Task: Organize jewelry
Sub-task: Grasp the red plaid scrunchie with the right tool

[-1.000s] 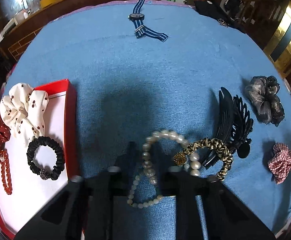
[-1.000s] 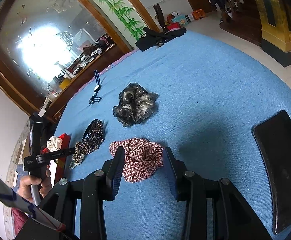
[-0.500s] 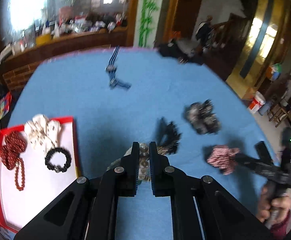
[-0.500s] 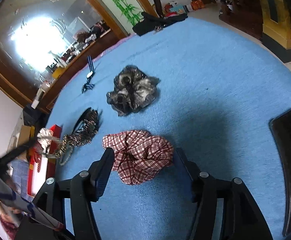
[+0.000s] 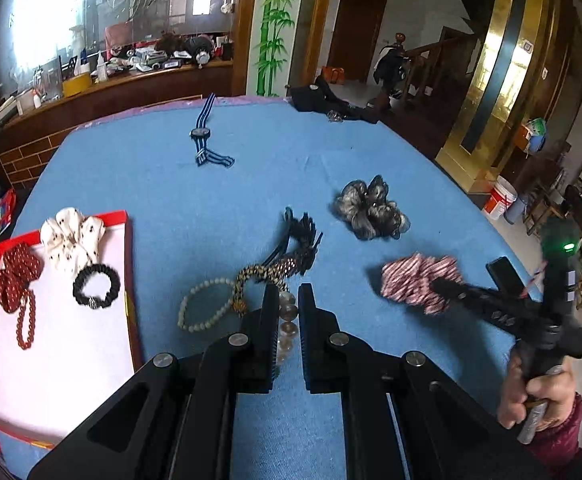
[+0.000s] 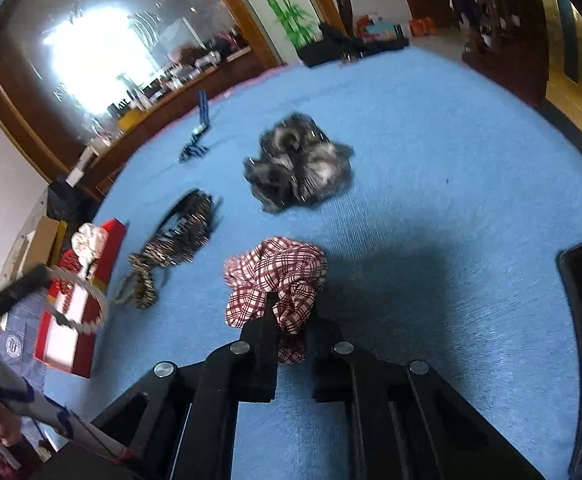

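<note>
Left gripper [image 5: 288, 312] jaws are clamped on the pearl bracelet [image 5: 287, 322]; right gripper [image 6: 291, 320] jaws are pinched on the plaid scrunchie [image 6: 277, 276], apparently lifted off the counter [image 6: 431, 152]. Both should be carried level and released inside the red tray [image 5: 127, 264].

A large-beaded pearl bracelet [image 5: 287, 322] and a bunched red-and-white plaid scrunchie [image 6: 277, 286] are each pinched and lifted above the blue cloth [image 6: 431, 152].
</note>
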Demonstrator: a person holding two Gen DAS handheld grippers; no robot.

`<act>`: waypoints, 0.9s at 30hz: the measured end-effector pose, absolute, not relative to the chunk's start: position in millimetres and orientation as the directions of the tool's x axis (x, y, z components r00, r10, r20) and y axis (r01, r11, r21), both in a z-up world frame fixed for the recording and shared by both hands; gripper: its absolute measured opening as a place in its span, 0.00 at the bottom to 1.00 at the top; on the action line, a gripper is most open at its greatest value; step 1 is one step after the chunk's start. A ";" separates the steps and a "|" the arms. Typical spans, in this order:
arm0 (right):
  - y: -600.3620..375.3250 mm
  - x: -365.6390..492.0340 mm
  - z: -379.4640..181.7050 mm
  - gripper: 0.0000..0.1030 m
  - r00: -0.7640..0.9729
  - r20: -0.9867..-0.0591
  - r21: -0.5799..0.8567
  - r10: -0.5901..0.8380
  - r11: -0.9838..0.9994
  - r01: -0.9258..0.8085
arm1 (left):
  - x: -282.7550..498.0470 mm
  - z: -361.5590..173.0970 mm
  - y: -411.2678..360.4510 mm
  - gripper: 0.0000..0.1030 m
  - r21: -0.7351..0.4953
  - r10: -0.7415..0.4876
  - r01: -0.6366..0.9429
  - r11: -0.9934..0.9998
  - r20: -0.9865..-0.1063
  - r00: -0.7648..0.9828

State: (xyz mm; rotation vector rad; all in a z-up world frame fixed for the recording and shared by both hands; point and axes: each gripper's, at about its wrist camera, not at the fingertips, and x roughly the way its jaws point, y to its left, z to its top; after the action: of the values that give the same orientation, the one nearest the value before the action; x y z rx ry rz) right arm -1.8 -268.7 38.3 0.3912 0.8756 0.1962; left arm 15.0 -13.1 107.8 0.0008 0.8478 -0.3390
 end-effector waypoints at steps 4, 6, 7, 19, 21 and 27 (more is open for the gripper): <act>-264.0 -9.8 50.5 0.11 0.653 -0.686 0.404 0.320 0.914 -0.023 | 12.5 104.2 -11.4 0.09 -0.141 -0.295 0.289 0.947 -0.736 0.609; -261.7 -11.5 52.9 0.11 0.659 -0.682 0.402 0.318 0.915 -0.027 | 10.5 103.2 -10.0 0.09 -0.143 -0.295 0.286 0.947 -0.735 0.611; -259.8 -11.9 54.0 0.11 0.658 -0.680 0.404 0.324 0.914 -0.032 | 9.7 102.7 -9.4 0.09 -0.142 -0.294 0.285 0.948 -0.735 0.611; -237.6 -14.4 66.5 0.11 0.651 -0.667 0.405 0.362 0.910 -0.091 | 1.7 103.7 16.2 0.09 -0.163 -0.287 0.249 0.955 -0.729 0.622; -232.3 -14.7 68.8 0.11 0.649 -0.666 0.403 0.369 0.909 -0.104 | -0.6 104.9 20.6 0.09 -0.167 -0.288 0.245 0.955 -0.723 0.628; -212.5 -15.9 77.9 0.11 0.639 -0.656 0.402 0.401 0.903 -0.154 | -5.2 109.5 36.5 0.09 -0.173 -0.276 0.221 0.960 -0.713 0.645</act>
State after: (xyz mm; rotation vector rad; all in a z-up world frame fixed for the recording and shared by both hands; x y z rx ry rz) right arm -15.9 -212.5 77.9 0.3244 0.8204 0.3227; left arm -5.2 36.5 109.5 -0.0723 0.8231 -0.2833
